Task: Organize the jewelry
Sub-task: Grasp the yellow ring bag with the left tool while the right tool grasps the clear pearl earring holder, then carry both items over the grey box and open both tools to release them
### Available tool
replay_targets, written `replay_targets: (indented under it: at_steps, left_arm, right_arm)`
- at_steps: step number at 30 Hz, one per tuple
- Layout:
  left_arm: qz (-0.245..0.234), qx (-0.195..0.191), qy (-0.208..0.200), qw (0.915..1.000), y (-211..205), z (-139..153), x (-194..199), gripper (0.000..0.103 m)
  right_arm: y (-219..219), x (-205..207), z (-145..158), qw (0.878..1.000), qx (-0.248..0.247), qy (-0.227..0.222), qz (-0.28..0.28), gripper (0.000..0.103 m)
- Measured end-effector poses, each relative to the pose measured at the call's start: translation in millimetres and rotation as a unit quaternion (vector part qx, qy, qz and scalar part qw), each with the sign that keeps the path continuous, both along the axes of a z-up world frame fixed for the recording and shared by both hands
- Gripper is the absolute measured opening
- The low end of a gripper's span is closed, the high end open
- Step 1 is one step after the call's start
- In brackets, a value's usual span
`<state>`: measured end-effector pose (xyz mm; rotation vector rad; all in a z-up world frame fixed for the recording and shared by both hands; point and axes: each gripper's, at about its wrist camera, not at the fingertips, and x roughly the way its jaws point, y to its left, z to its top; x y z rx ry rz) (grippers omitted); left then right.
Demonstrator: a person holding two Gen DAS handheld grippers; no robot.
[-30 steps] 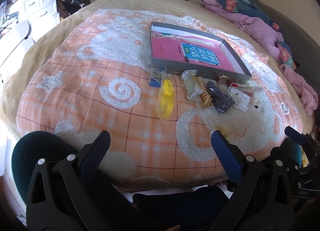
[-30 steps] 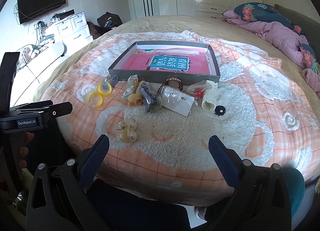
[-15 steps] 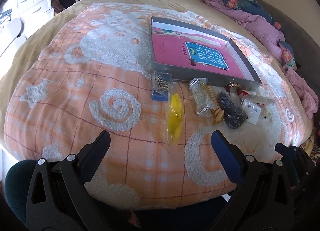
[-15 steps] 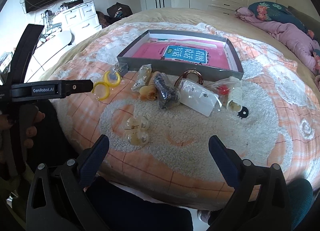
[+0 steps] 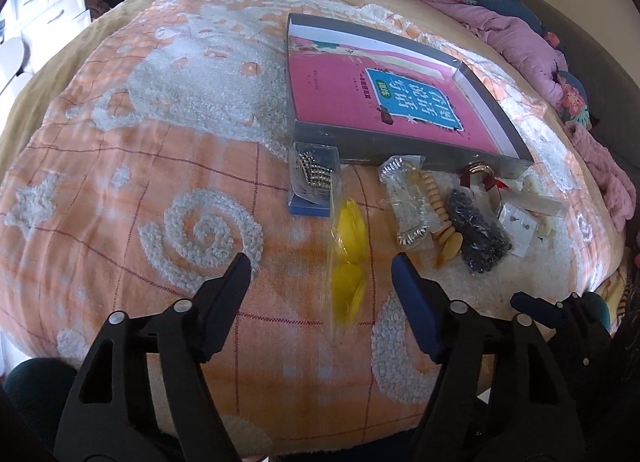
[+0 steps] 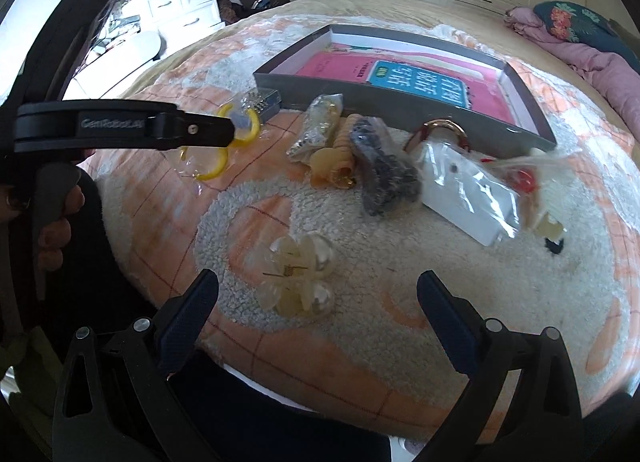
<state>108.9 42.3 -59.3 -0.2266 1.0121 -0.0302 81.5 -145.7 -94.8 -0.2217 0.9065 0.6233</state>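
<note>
A grey box lid point(image 5: 400, 145) with a pink book inside lies on the bed; it also shows in the right wrist view point(image 6: 360, 89). Bagged jewelry lies in front of it: yellow hoops point(image 5: 350, 258) point(image 6: 212, 171), a boxed chain point(image 5: 314, 181), a beaded bag point(image 5: 406, 201), a black bead strand point(image 5: 480, 234) point(image 6: 384, 169), a red bangle point(image 6: 444, 129), a white card bag point(image 6: 468, 189). Pearl flower pieces point(image 6: 300, 278) lie nearest my right gripper point(image 6: 318, 298), which is open just before them. My left gripper point(image 5: 322, 274) is open, straddling the yellow hoops.
The orange and white bedspread point(image 5: 160, 181) covers the bed. A purple quilt and floral pillow point(image 5: 520, 29) lie at the far right. White drawers point(image 6: 180, 9) stand at the left. The left gripper's body point(image 6: 120, 125) crosses the right wrist view.
Both grippers have moved forward and down toward the jewelry. The left one now straddles the yellow hoops, the right one is close to the pearl flowers. Both stayed open.
</note>
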Motion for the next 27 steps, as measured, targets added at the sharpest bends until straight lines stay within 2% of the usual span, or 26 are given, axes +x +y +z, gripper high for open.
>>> replay_targets:
  at_steps: [7, 8, 12, 13, 15, 17, 22, 27]
  left_arm:
    - [-0.028, -0.008, 0.006, 0.9996, -10.9, -8.9, 5.4, 0.033]
    - [-0.03, -0.006, 0.005, 0.9995, -12.0, -9.4, 5.6, 0.026]
    - [-0.04, -0.004, 0.001, 0.9992, -15.2, -10.7, 8.4, 0.012]
    - [-0.043, -0.003, -0.001, 0.9991, -15.6, -10.7, 8.6, 0.012]
    - [-0.045, -0.003, -0.005, 0.999, -16.1, -9.9, 8.6, 0.012]
    - [-0.046, -0.009, -0.012, 0.9988, -15.4, -7.1, 7.3, 0.012]
    - [-0.042, -0.021, -0.039, 0.9981, -10.8, 12.5, 0.0, 0.011]
    - [-0.042, -0.018, -0.066, 0.9968, -7.3, 37.2, 2.2, 0.011]
  right_arm:
    - [8.7, 7.0, -6.0, 1.0, -0.008, -0.022, 0.009, 0.098]
    - [8.1, 8.1, -6.6, 1.0, -0.008, -0.023, 0.008, 0.096]
    - [4.6, 10.7, -8.7, 0.999, -0.012, -0.033, 0.007, 0.07]
    - [3.2, 11.1, -8.5, 0.999, -0.01, -0.035, 0.009, 0.067]
    - [1.3, 11.7, -6.9, 0.999, -0.002, -0.038, 0.015, 0.05]
    - [0.0, 11.4, -3.8, 0.999, 0.006, -0.042, 0.03, 0.038]
    - [-3.8, 7.6, 1.7, 0.998, 0.018, -0.04, 0.047, 0.037]
    - [-13.5, 6.7, 21.5, 0.997, 0.041, -0.05, 0.046, 0.037]
